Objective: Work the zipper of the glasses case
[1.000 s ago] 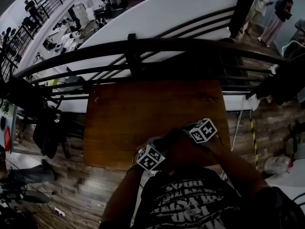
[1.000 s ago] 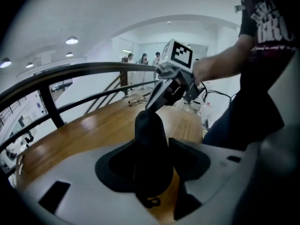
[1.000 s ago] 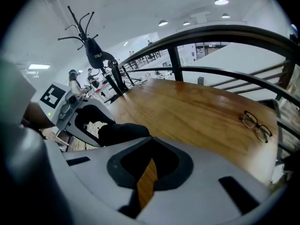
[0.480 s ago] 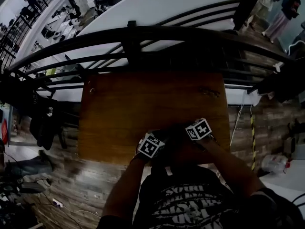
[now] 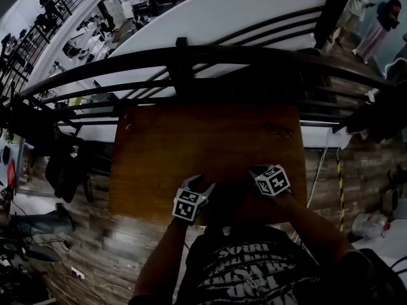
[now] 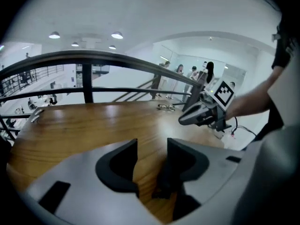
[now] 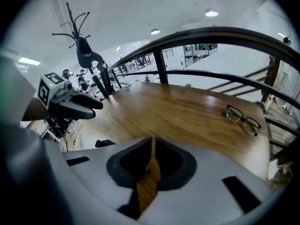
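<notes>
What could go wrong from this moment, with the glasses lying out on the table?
1. The right gripper is shut on nothing, so it must open before it can grip anything.
2. The glasses lie loose near the far right corner of the table; a wide sweep might knock them off.

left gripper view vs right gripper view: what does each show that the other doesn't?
Left only: left gripper open, jaws having just closed a little, an unclear dark thing low between them; right gripper from outside; people past the railing. Right only: right gripper's jaws shut, empty; left gripper from outside; coat stand. Both: wooden table, glasses lying on it, railing.
</notes>
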{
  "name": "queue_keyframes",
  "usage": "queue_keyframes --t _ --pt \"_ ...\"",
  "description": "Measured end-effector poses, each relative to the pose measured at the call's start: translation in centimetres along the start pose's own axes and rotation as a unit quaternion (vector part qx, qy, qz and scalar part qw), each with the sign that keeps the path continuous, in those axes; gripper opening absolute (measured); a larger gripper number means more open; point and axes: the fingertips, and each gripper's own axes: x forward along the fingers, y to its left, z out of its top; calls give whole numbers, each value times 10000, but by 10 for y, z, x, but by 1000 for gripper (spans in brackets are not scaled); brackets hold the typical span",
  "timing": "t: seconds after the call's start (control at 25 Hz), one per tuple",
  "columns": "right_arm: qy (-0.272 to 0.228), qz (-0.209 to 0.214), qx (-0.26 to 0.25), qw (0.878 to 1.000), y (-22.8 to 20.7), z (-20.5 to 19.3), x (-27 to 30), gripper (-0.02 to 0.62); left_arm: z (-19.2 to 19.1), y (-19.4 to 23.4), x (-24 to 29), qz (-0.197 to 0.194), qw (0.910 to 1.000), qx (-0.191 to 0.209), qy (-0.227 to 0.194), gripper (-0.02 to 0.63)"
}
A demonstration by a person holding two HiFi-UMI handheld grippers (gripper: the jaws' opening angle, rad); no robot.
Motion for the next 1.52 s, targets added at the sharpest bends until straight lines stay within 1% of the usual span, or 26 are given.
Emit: queue_keyframes --t 0.12,0.24,0.28,0.36,0.44,0.48,0.56,0.72,0.92,1.2,1.52 --pt "-681 44 -208 9975 20 19 -33 2 28 1 -33 224 9976 -237 -617 193" --pt "-1453 -9 -446 9884 44 37 -68 2 58 -11 -66 428 9907 -358 -1243 108" --pt "-1674 -52 -496 9846 49 42 -78 0 67 -13 -75 561 9872 -390 -1443 69" --pt "-2003 -160 -464 9785 53 49 -93 0 83 -15 -89 890 9775 -487 -1847 17" --pt "-2251 -215 -360 9734 57 56 -101 -2 89 -16 -96 1219 9677 -533 -2142 6" --pt "-2352 -221 -342 9711 61 59 -103 -2 88 -16 -98 1341 9646 -526 -2208 6" --pt "-2489 -213 -382 9675 70 63 -104 -2 85 -19 -97 1434 9633 -479 -2219 6" --pt "-2499 -127 -482 9670 82 61 -104 -2 81 -28 -93 1320 9678 -310 -2119 6" --pt "-2440 -318 -451 9682 83 54 -109 -2 77 -32 -94 1169 9720 -318 -2011 6" --pt "-2410 -462 -391 9686 85 50 -110 -2 80 -33 -93 1039 9741 -177 -1998 6" --pt "-2319 -722 -338 9695 94 53 -110 -2 80 -21 -102 925 9754 -149 -1996 6"
